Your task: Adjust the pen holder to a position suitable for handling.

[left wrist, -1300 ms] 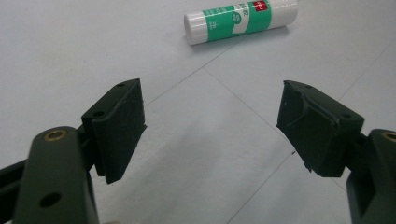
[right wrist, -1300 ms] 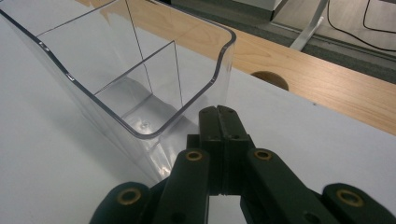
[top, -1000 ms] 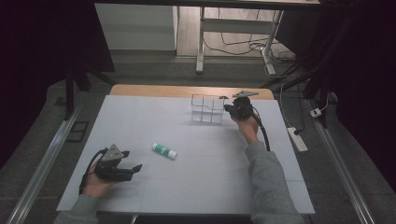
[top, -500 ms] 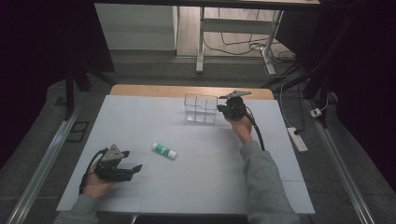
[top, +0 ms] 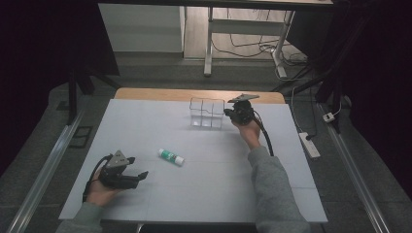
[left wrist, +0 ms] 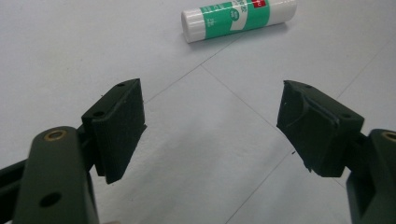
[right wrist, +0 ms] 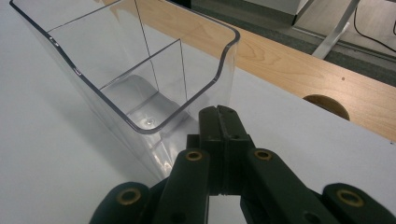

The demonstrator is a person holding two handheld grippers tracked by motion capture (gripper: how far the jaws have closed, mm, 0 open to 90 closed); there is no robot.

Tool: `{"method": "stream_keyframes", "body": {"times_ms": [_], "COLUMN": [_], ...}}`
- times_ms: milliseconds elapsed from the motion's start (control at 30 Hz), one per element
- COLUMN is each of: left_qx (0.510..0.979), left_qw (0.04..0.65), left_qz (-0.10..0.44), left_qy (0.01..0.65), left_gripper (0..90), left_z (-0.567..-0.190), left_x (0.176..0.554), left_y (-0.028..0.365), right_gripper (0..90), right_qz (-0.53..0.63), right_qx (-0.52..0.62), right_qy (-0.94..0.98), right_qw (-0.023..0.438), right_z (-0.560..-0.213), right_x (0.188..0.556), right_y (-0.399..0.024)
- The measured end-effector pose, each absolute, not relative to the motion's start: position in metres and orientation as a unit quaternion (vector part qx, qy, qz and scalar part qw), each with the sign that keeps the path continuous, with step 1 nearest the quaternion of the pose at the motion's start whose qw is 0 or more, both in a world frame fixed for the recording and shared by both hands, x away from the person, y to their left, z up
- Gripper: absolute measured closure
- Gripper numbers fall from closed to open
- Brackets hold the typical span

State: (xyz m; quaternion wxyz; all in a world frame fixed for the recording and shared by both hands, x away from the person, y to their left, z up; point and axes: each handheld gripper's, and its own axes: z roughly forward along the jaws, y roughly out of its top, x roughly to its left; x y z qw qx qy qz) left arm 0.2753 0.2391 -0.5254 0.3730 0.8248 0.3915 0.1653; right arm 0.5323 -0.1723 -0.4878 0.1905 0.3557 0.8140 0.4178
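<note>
Now right tool (right wrist: 219, 109) closed, empty, touching clear organizer (right wrist: 140, 70) wall; left tool (left wrist: 210, 126) wide.

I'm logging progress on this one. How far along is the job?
Early on. Nothing looks done: the clear organizer has empty compartments, and the glue stick lies on the table, apart from both grippers. In hand: the right gripper, jaws shut, sits against the organizer's end wall, seemingly nudging it. The left gripper waits open, facing the stick. Left, probably: grasping the stick and putting it in the organizer.
</note>
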Motion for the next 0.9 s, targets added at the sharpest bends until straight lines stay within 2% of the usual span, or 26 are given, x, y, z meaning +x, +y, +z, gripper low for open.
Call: {"method": "stream_keyframes", "body": {"times_ms": [600, 900], "left_qx": [0.824, 0.823], "left_qw": [0.373, 0.374], "left_qz": [0.166, 0.168], "left_qy": [0.393, 0.393], "left_gripper": [23.3, 23.3], "left_z": [-0.526, -0.525], "left_x": [0.275, 0.274], "left_y": [0.240, 0.241], "right_gripper": [88.9, 88.9], "right_qz": [0.423, 0.428], "right_qx": [0.347, 0.345], "right_qy": [0.816, 0.812], "right_qw": [0.189, 0.196], "right_z": [-0.488, -0.478], "right_x": [0.536, 0.522], "right_y": [-0.160, -0.177]}}
